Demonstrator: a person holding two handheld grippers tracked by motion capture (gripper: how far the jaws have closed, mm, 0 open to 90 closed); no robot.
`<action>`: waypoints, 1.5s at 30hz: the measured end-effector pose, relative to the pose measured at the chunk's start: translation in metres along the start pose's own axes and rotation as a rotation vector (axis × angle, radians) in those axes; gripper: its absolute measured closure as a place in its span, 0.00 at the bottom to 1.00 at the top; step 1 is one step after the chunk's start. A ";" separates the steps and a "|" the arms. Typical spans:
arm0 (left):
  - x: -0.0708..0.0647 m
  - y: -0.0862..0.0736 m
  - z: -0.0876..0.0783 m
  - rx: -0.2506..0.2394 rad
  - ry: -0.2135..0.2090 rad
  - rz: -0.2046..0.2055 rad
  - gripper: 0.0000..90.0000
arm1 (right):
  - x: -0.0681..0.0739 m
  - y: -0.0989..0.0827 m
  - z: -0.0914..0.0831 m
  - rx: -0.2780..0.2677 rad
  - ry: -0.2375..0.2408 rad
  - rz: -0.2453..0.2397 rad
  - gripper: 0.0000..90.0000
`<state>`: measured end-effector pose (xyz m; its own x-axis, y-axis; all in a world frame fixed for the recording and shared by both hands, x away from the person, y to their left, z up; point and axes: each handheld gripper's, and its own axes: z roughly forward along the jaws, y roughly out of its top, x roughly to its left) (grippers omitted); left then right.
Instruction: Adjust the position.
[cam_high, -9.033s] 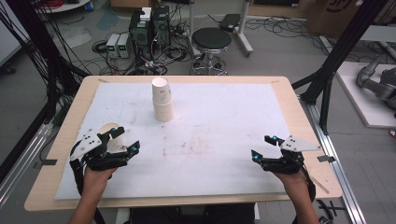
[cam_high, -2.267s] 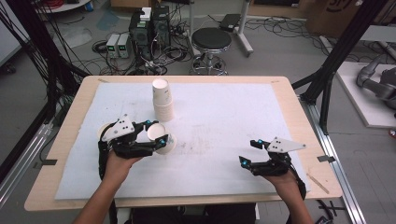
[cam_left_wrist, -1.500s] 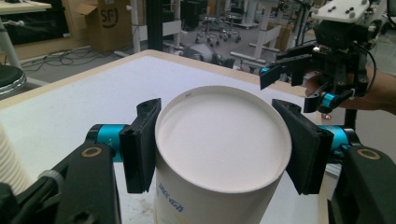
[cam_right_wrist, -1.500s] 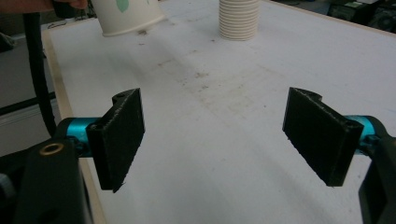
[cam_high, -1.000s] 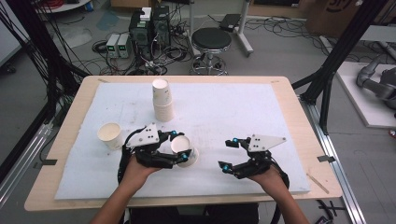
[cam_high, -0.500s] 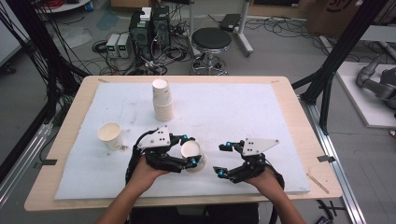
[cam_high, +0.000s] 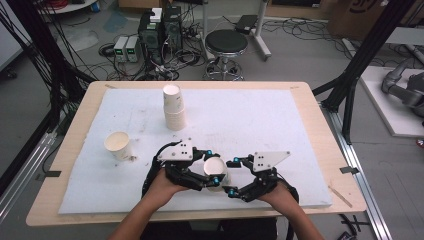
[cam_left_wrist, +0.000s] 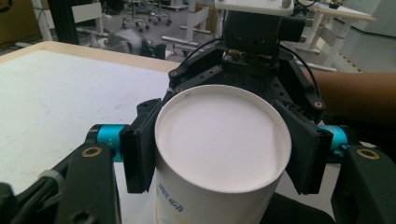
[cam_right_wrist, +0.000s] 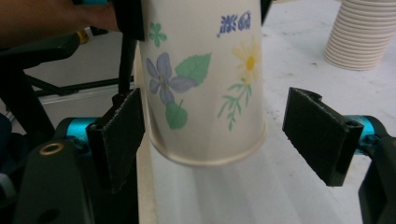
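A white paper cup (cam_high: 216, 169) with printed flowers is held above the mat at the front middle. My left gripper (cam_high: 212, 166) is shut on it just under the rim, with a pad on each side (cam_left_wrist: 222, 149). The cup's open mouth (cam_left_wrist: 219, 140) faces the left gripper view. My right gripper (cam_high: 229, 176) comes in from the right and stands open around the cup's lower part (cam_right_wrist: 205, 70). In the right gripper view (cam_right_wrist: 223, 135), its left pad is close to the cup wall and its right pad (cam_right_wrist: 322, 135) stands well clear of it.
A tall stack of paper cups (cam_high: 173, 107) stands at the back middle of the white mat (cam_high: 260, 115), also seen in the right gripper view (cam_right_wrist: 362, 32). A single upright cup (cam_high: 118, 145) stands at the left. The wooden table edge (cam_high: 320, 120) frames the mat.
My left gripper has carried the cup to the right, away from the single cup, until it sits between the right gripper's jaws. The right gripper has barely shifted.
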<state>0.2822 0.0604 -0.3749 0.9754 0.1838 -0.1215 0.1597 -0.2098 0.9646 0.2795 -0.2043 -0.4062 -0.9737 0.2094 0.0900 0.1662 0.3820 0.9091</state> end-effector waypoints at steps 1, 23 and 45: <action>0.000 0.000 0.001 0.002 -0.003 0.002 0.40 | 0.001 0.000 0.001 0.002 0.001 0.001 0.24; -0.001 -0.003 0.005 0.015 -0.049 -0.022 0.40 | 0.002 -0.001 0.011 0.030 0.067 -0.035 0.38; 0.003 0.000 -0.014 0.181 -0.018 -0.005 0.18 | -0.002 0.013 0.011 0.237 0.008 -0.122 0.39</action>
<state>0.2828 0.0744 -0.3723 0.9769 0.1687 -0.1313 0.1872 -0.3789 0.9063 0.2851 -0.1900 -0.3991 -0.9898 0.1424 -0.0107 0.0783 0.6042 0.7929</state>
